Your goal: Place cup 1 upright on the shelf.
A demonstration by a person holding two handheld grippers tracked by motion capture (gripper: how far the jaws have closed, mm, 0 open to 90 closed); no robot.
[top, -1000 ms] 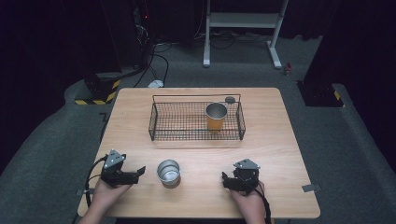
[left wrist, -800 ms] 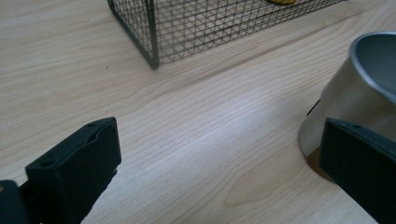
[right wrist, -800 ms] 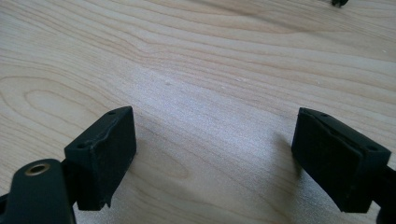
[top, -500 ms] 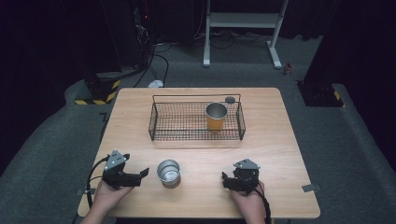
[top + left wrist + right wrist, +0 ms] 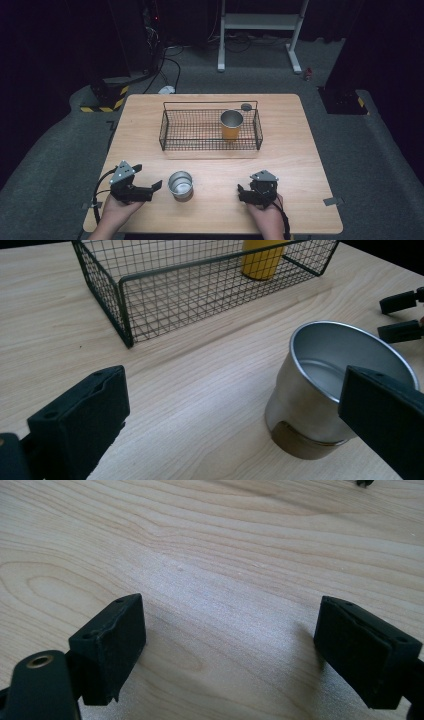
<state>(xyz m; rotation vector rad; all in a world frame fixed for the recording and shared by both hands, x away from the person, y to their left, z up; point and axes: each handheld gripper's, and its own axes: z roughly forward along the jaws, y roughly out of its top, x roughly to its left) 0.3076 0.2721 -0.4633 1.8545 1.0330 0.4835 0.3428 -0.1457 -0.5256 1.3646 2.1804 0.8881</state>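
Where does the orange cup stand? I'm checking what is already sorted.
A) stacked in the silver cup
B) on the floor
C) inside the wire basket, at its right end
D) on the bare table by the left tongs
C: the orange cup stands upright inside the wire basket, near its right end, apart from the silver cup on the table.

Silver metal cup (image 5: 180,184), yellow cup (image 5: 231,125) in black wire basket (image 5: 170,131), pale wood-grain table (image 5: 300,150), black jaws.
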